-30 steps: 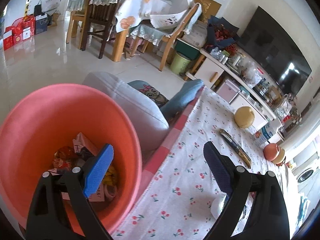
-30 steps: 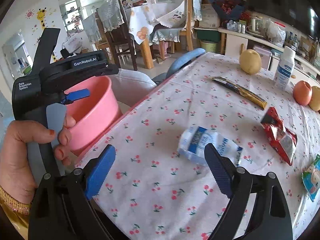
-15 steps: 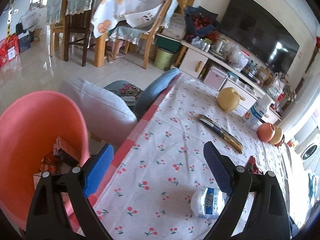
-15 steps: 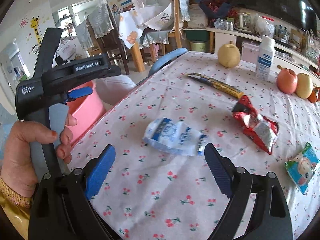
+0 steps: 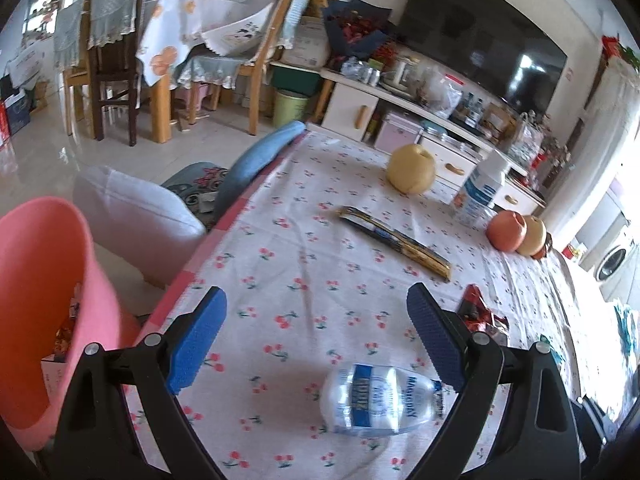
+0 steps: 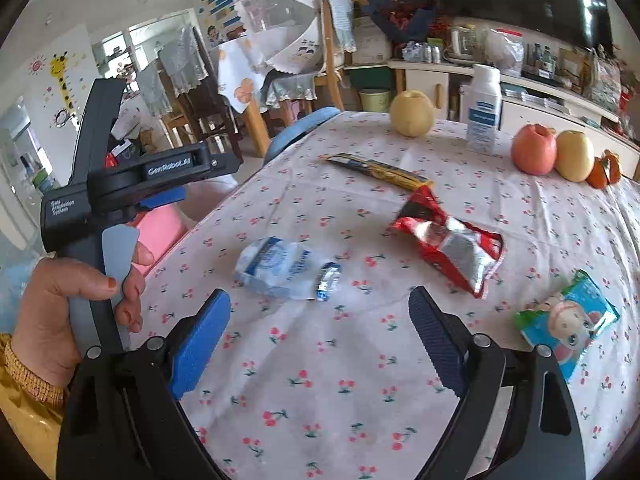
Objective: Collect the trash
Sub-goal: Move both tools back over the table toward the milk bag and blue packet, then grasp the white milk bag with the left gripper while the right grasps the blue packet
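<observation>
Over the cherry-print table (image 6: 360, 360) we had both grippers spread wide and empty. What had just changed was our aim: a second earlier the left gripper (image 5: 316, 344) looked down into the pink bin (image 5: 36, 288), with wrappers lying in its bottom; now the bin sat at the left edge of its view and the crushed bottle (image 5: 380, 396) lay just ahead, between the fingers and nearer the right one, not yet touched. The bin, off the table's edge beside a white cushion (image 5: 136, 216), looked to us like the drop point, so we judged one drop finished and the next pickup begun.

The right gripper (image 6: 320, 336) had swung the same way across the table, from its near edge toward the litter. Its jaws stood apart with nothing between them. From it we saw the bottle lying flat near the table's left edge, a red wrapper (image 6: 448, 240) just beside it to the right, a blue-green packet (image 6: 568, 320) further right, and a long gold wrapper (image 6: 380, 170) beyond. Fruit and an upright white bottle (image 6: 484, 108) stood at the far side; we took those for keepers.

Both grippers pointed downward at a slant. The left hand (image 6: 76, 304) gripped its handle upright, a yellow sleeve at the wrist.
</observation>
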